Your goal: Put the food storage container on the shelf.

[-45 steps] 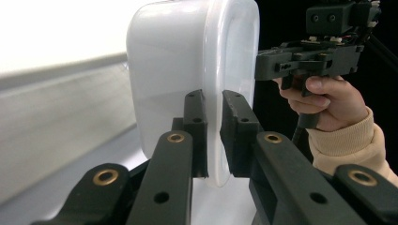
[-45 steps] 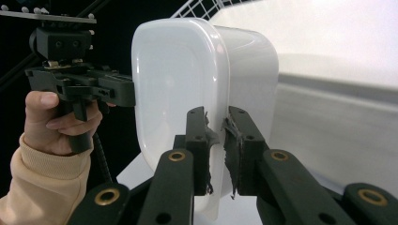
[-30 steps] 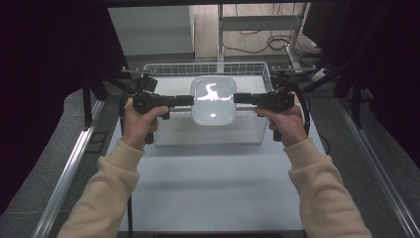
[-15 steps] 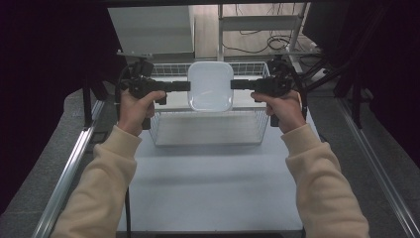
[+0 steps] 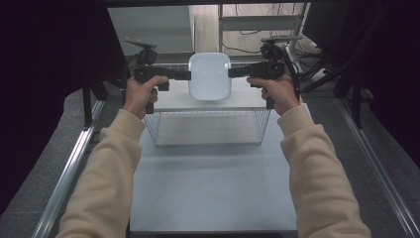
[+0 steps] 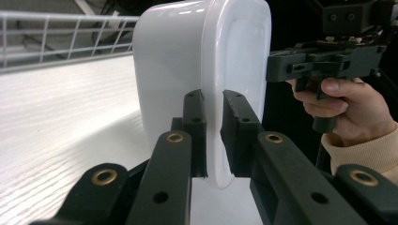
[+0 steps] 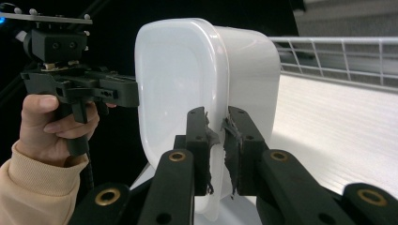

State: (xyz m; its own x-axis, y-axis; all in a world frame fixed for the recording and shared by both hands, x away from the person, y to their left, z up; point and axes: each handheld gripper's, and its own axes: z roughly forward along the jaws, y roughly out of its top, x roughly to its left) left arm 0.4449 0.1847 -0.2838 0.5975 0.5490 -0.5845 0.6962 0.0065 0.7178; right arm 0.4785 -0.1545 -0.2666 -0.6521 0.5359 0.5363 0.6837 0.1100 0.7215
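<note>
Container [image 5: 209, 76], clamped at its rim by left tool [image 5: 184, 75] and right tool [image 5: 234, 72], has risen above basket [image 5: 208, 128].

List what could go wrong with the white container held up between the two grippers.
1. The left gripper and right gripper each pinch only the thin rim of the white container, so it could slip out or pivot.
2. It hangs above the far side of the wire basket; if dropped it may hit the wire rim.
3. If the hands drift apart, one grip would likely pull off.
</note>
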